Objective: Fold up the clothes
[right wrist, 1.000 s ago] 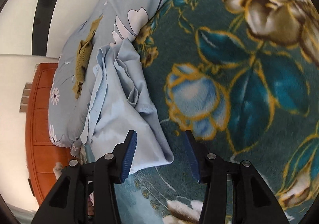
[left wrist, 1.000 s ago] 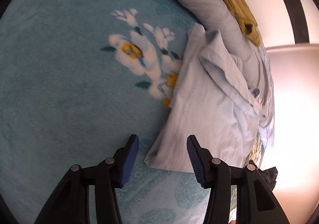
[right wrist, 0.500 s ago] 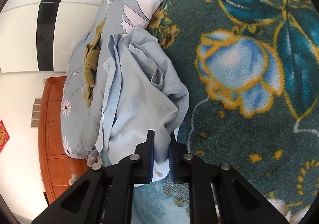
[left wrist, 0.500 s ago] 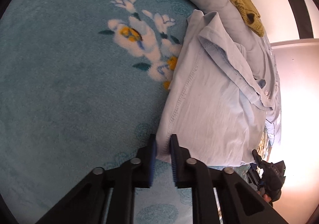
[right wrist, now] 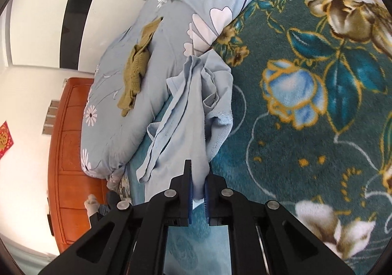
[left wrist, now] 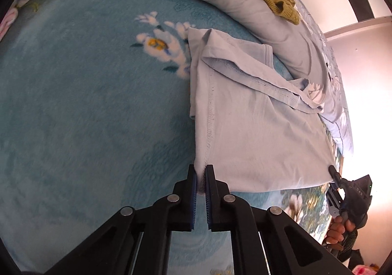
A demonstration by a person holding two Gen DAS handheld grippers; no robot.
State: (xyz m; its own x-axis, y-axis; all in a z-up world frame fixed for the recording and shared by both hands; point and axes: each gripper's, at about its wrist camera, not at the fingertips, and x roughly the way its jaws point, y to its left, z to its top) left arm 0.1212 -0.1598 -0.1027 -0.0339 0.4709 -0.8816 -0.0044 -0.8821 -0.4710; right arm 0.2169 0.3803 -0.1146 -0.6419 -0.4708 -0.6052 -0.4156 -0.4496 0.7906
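**Shirt pinched at both corners**

Left tool [left wrist: 201,174] and right tool [right wrist: 198,182] are each clamped on a hem corner of the pale blue shirt [left wrist: 257,133], stretched taut above the floral blanket [left wrist: 85,115] beside a rolled duvet [right wrist: 152,59].

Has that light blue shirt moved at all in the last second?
Yes. The light blue shirt, pinched by both grippers, has spread out flatter and its near edge has lifted, away from the white flower on the blanket.

Both the left gripper [left wrist: 201,177] and the right gripper [right wrist: 198,177] are showing matte black angular finger arms, round silver pivot screws and ribbed blue pads [left wrist: 194,197].
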